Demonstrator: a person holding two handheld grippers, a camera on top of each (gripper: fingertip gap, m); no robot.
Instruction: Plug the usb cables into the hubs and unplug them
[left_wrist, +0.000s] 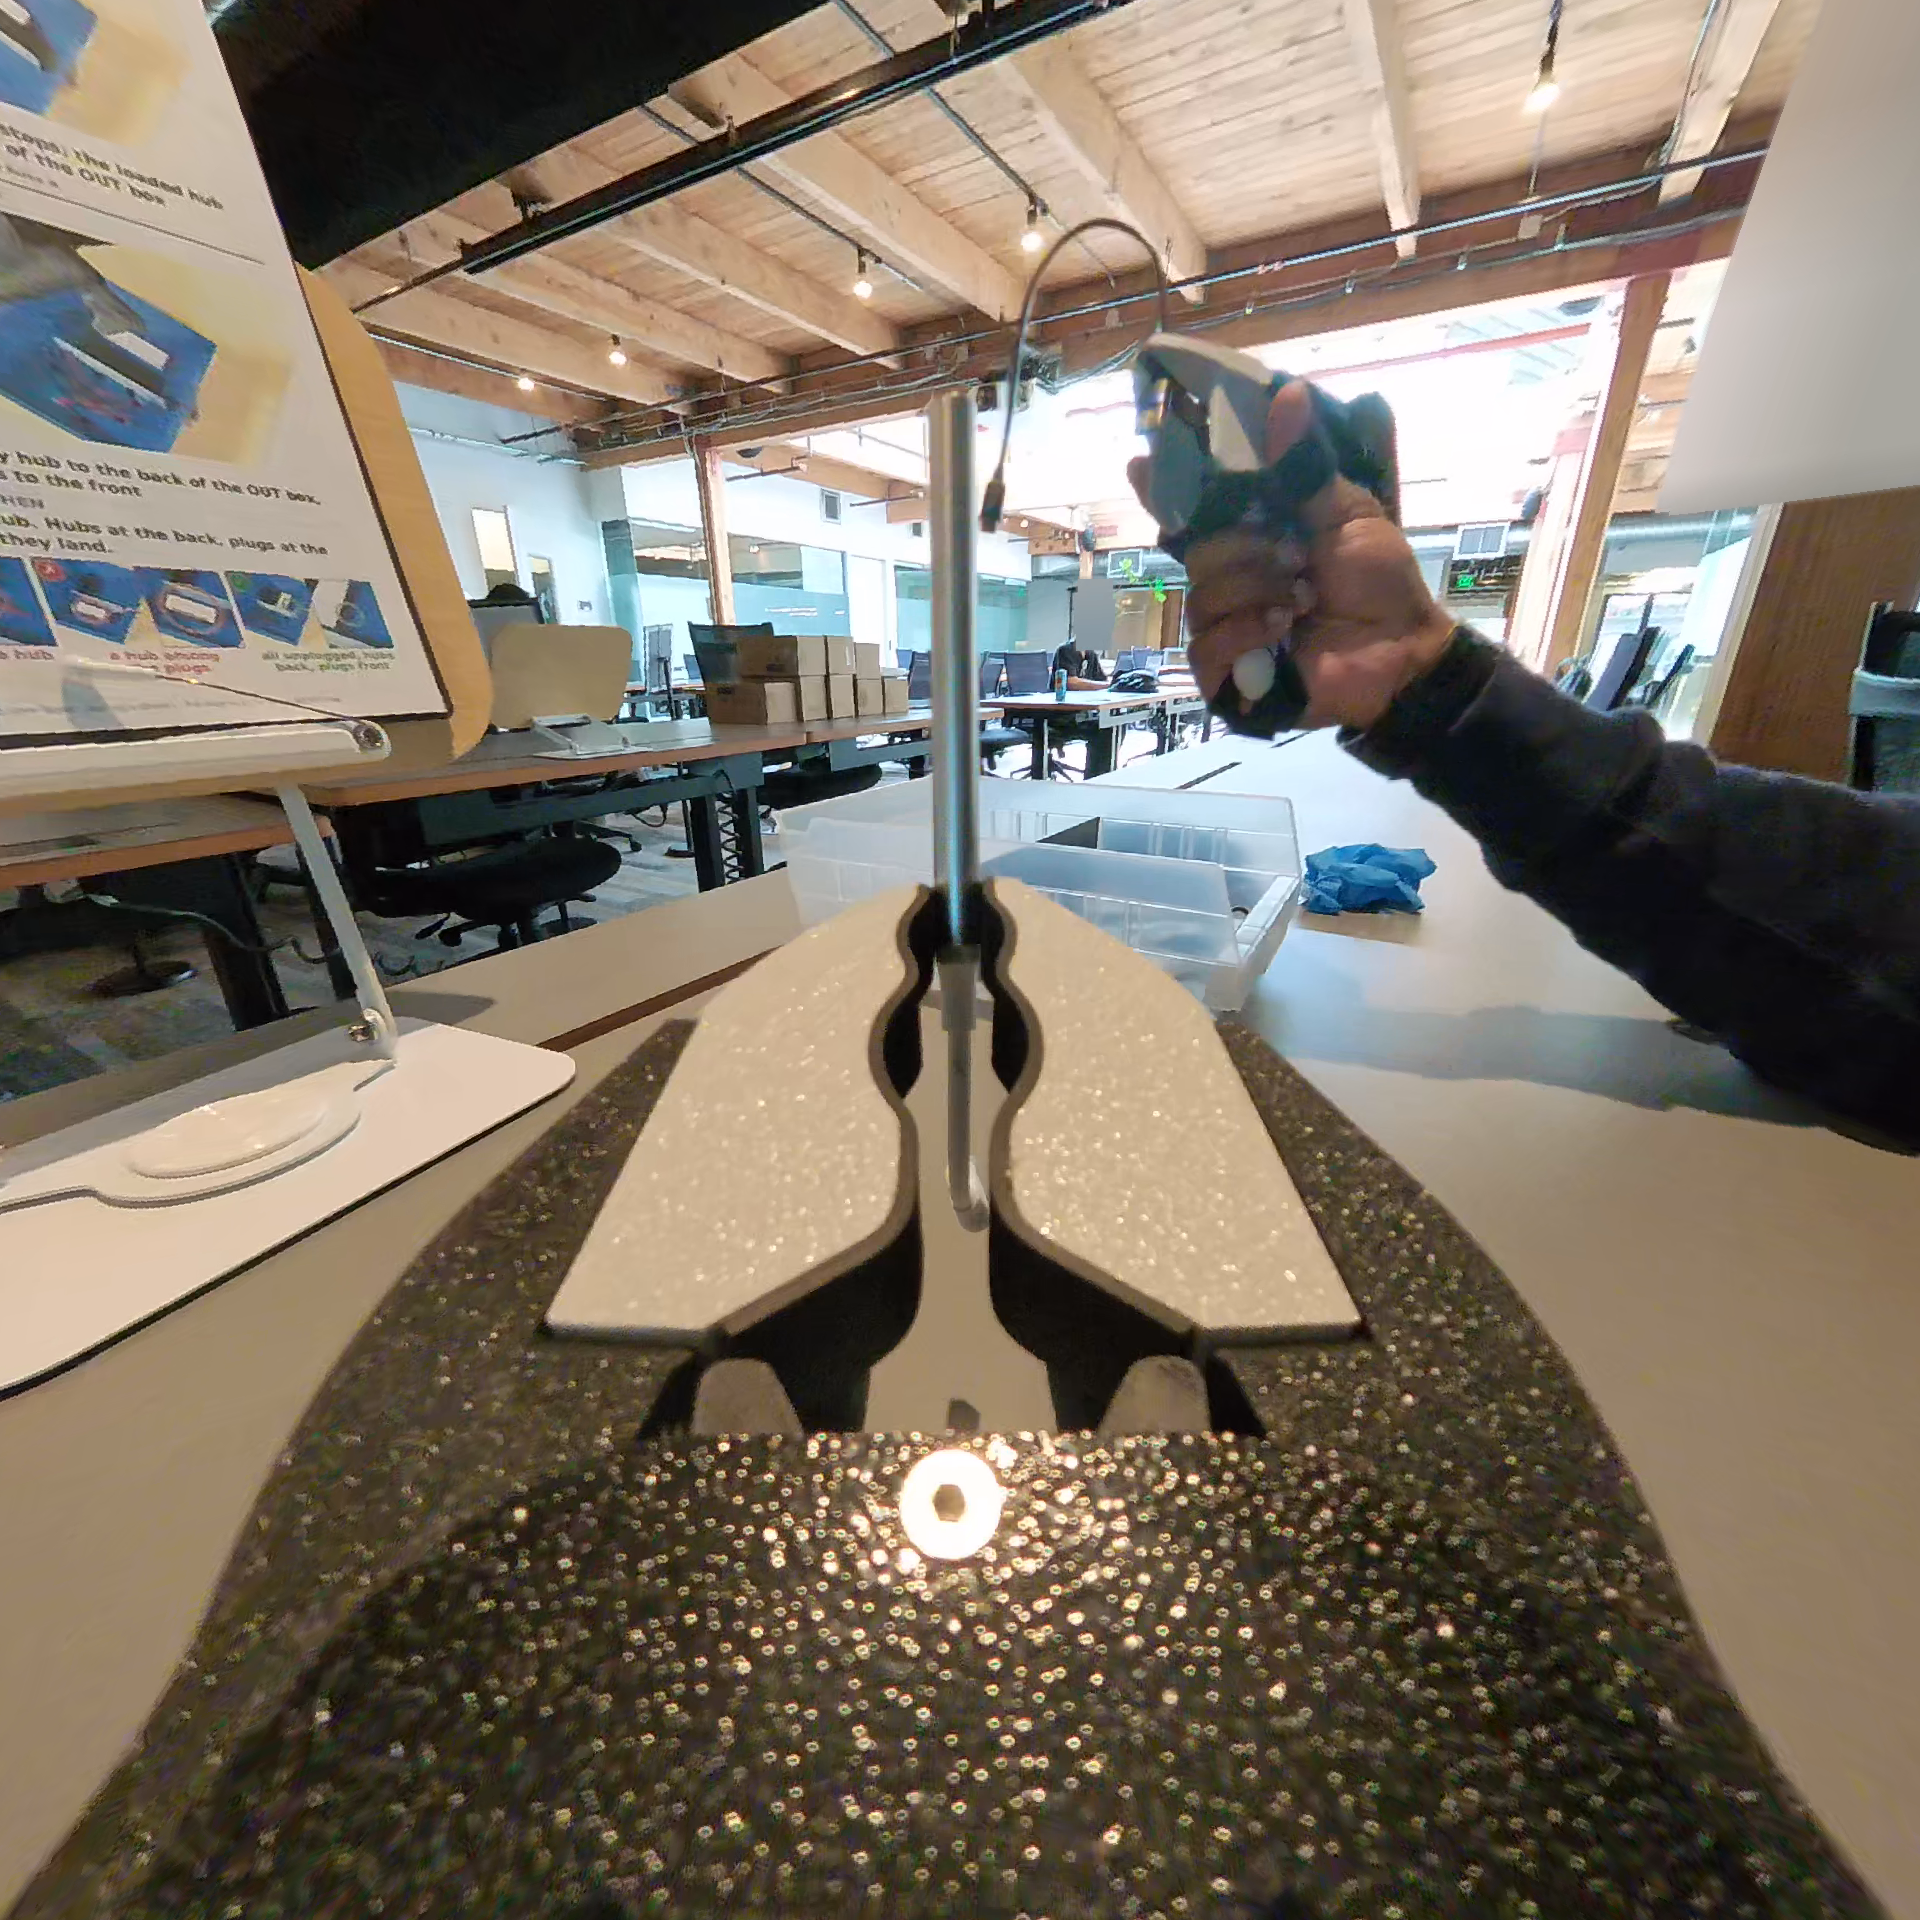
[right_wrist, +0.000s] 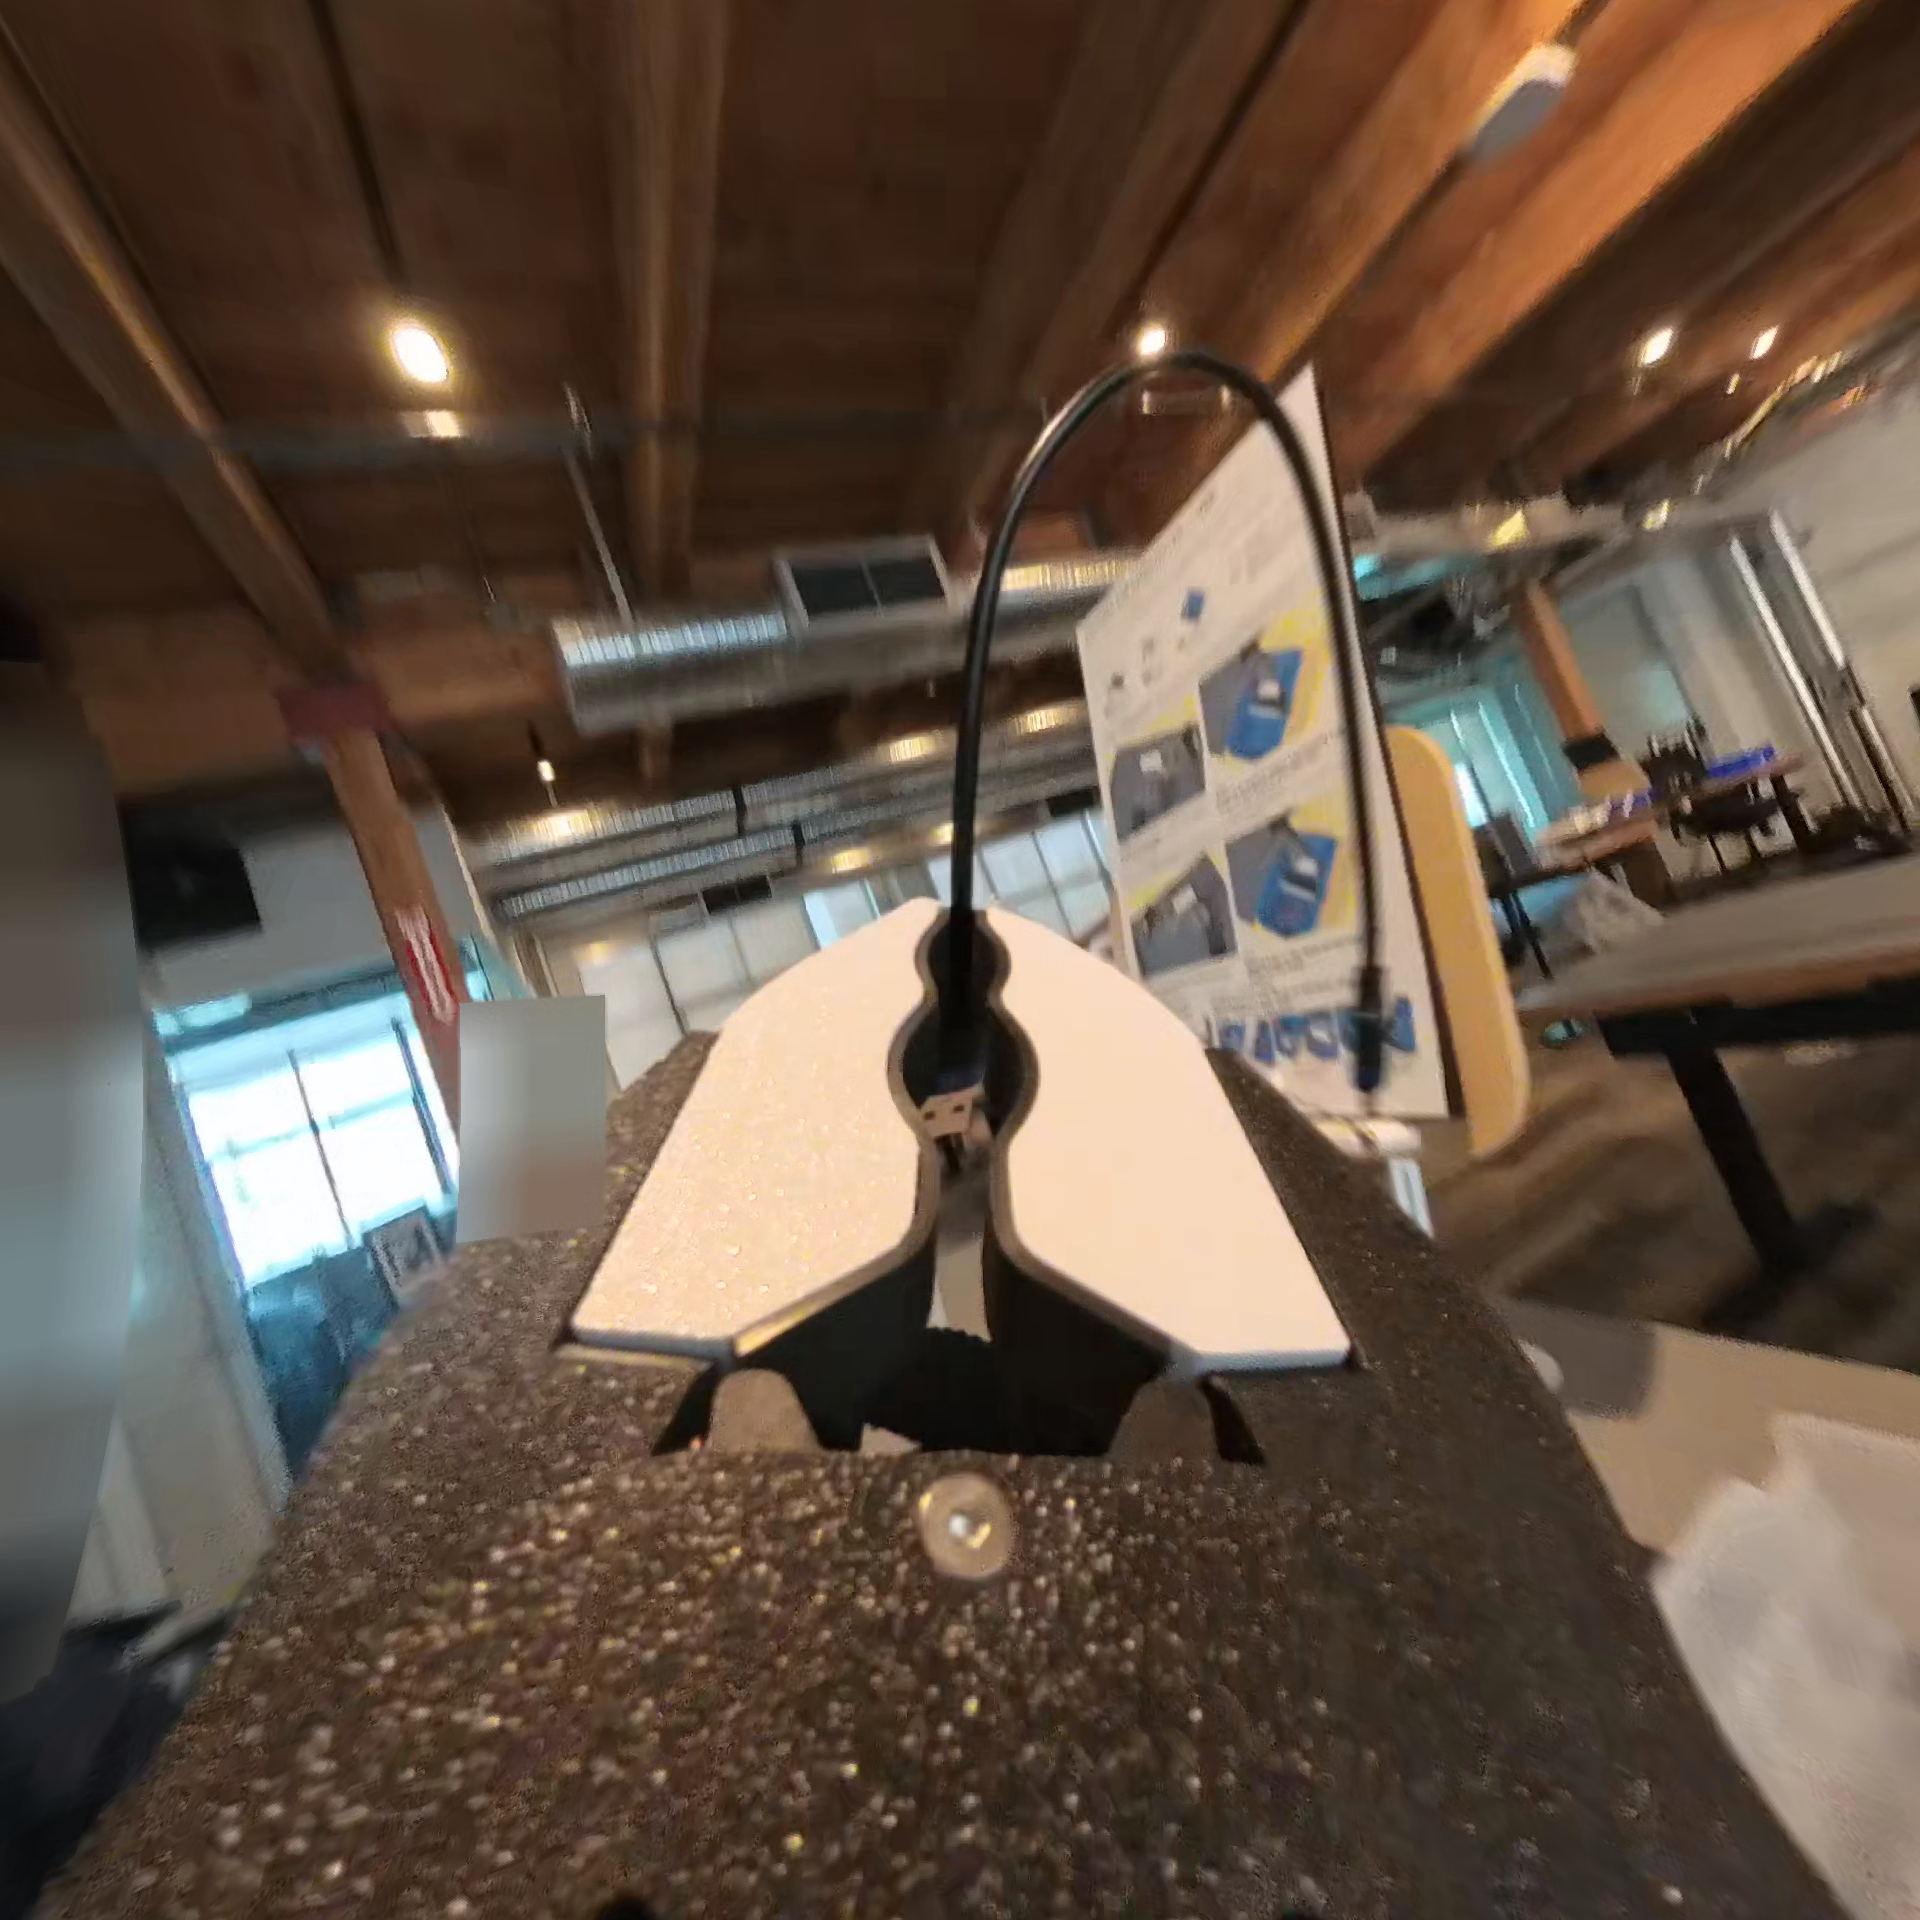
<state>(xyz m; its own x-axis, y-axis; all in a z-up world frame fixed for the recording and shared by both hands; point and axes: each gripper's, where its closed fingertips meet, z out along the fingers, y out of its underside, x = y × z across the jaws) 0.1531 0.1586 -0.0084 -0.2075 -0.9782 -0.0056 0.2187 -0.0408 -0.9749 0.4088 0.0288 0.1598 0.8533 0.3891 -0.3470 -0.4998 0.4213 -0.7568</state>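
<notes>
- While clamping the slim silver metal USB hub (left_wrist: 954, 623) upright at 12 o'clock in the closed left gripper (left_wrist: 956, 904), hold dead steady and leave its white lead (left_wrist: 961, 1143) curling free between the fingers.
- Keep the right gripper (left_wrist: 1195, 416), up at 1 o'clock, pinched shut on the thin black USB cable (left_wrist: 1039, 270), with its flat metal plug (right_wrist: 951, 1112) seated in the finger recess.
- Judge the plugging as not yet done: note the small dangling plug (left_wrist: 995, 509) hanging apart from the hub, just at its 3 o'clock.
- Regrip nearer that loose end; expect swinging from the arching slack.
- Cannot tell where the ports sit; turn the hub to find them, then press straight in.
</notes>
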